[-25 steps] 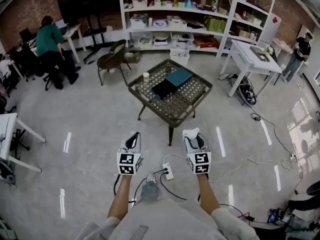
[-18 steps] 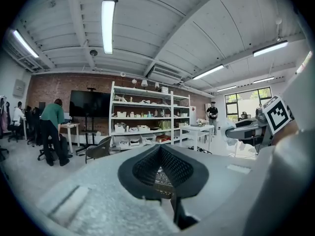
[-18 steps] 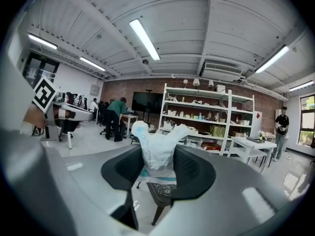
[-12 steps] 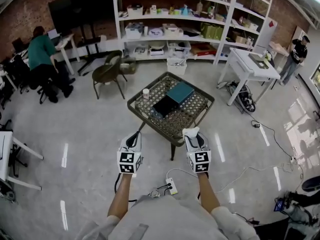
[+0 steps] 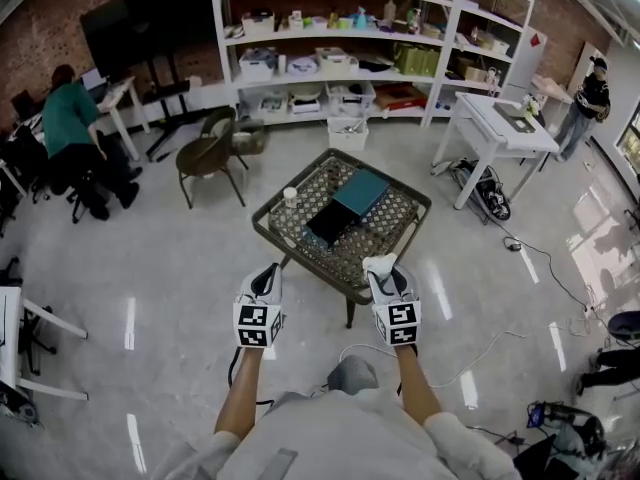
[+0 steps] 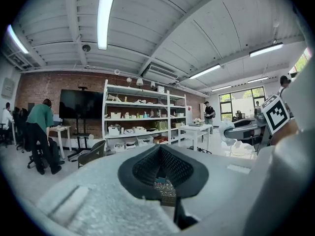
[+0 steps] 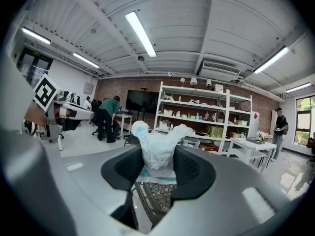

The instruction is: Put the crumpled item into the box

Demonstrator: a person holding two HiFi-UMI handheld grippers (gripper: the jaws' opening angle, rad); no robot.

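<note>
The right tool (image 5: 386, 272), pinching the crumpled white item (image 7: 155, 149), hangs at the counter's (image 5: 390, 223) near edge, with the dark box (image 5: 327, 226) lying ahead and to its left.

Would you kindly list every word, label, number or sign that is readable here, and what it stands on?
None can be read.
left gripper and right gripper: black-and-white square markers, no letters.
crumpled item: bluish print, too blurred.
Goods on the shelves: labels too small.
</note>
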